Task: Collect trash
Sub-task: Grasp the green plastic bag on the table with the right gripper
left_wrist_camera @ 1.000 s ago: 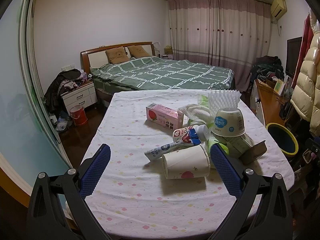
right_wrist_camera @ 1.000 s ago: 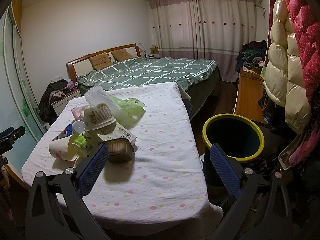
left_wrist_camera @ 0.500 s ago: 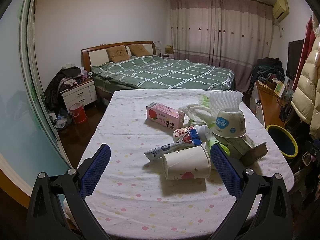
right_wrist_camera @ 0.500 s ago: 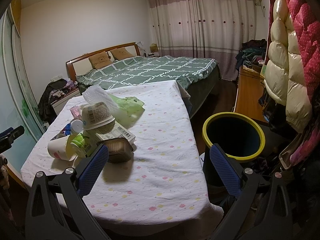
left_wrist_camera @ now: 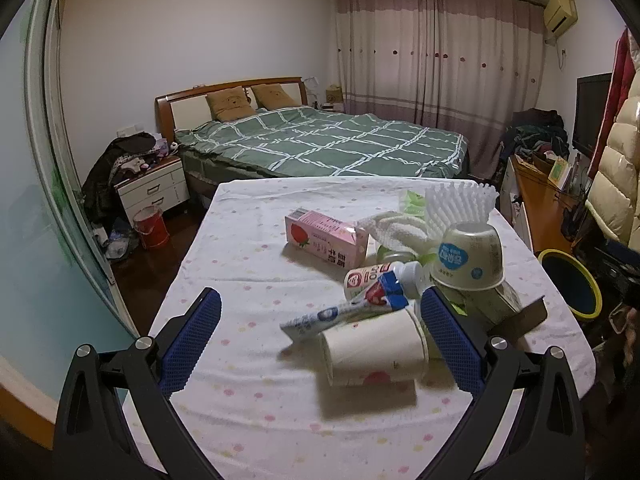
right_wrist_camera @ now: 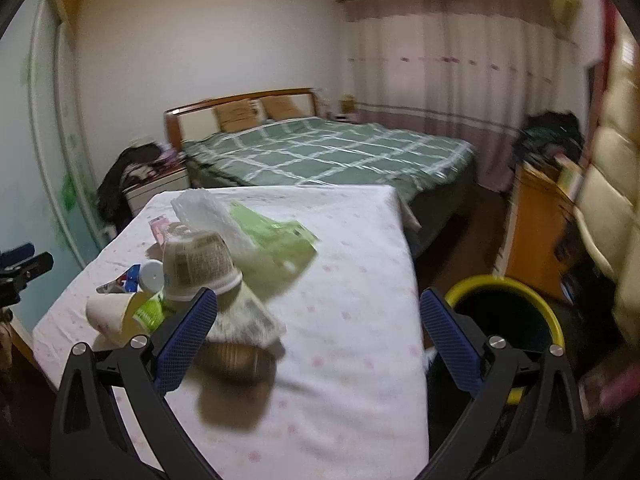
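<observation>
Here the table point(left_wrist_camera: 248, 364), under a dotted cloth, carries a heap of trash toward its right side, and a yellow-rimmed bin point(right_wrist_camera: 506, 292) stands on the floor just off that edge. The left gripper point(left_wrist_camera: 320, 340) hangs wide open and empty over the near end, a tipped paper cup point(left_wrist_camera: 372, 350) lying between its fingers, with a tube point(left_wrist_camera: 336, 314) and a pink carton point(left_wrist_camera: 326, 240) beyond. The right gripper point(right_wrist_camera: 318, 340) is equally wide and empty, its left finger point(right_wrist_camera: 186, 338) overlapping the pile near an upturned tub point(right_wrist_camera: 200, 264); contact cannot be judged.
</observation>
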A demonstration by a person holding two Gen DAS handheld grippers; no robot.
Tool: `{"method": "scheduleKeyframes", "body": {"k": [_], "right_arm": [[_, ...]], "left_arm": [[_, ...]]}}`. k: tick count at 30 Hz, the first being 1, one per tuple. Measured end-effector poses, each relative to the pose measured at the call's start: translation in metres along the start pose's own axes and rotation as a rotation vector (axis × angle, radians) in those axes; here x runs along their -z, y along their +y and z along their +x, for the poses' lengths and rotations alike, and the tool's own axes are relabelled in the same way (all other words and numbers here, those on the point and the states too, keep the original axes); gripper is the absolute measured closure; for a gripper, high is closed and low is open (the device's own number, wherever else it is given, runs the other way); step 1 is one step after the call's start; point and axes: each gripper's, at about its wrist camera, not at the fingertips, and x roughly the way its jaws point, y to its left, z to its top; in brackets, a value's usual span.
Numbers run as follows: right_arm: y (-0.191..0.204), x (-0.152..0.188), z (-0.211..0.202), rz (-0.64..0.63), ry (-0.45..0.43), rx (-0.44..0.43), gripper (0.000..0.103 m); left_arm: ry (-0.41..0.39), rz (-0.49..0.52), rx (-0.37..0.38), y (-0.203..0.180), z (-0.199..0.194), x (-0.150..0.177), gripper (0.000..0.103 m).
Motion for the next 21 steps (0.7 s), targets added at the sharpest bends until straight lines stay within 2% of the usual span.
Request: {"method": "scheduleKeyframes", "body": {"k": [3, 7, 11, 15, 21], "right_arm": [[0.001, -0.015, 0.037, -0.057, 0.026, -0.047, 0.012], [-0.01, -0.033, 0.092, -0.009, 0.109, -0.106, 0.025], [-0.013, -0.05, 0.133, 0.044, 0.162, -0.161, 0.027], [-0.01, -0.065, 0.166, 0.119, 0.228, -0.178, 0.027], [0.0, -0.073, 0.221, 0.179, 0.386, -0.157, 0.027]], "left_arm": [[0.001, 0.005, -0.004, -0.002, 0.011, -0.006, 0.005], [0.005, 0.006, -0.009, -0.005, 0.025, -0.014, 0.005], [0.011, 0.012, -0.018, -0.008, 0.04, -0.02, 0.005], [0.031, 0.008, -0.019, -0.008, 0.057, -0.022, 0.005], [0.05, 0.004, -0.013, -0.006, 0.076, -0.024, 0.005]]}}
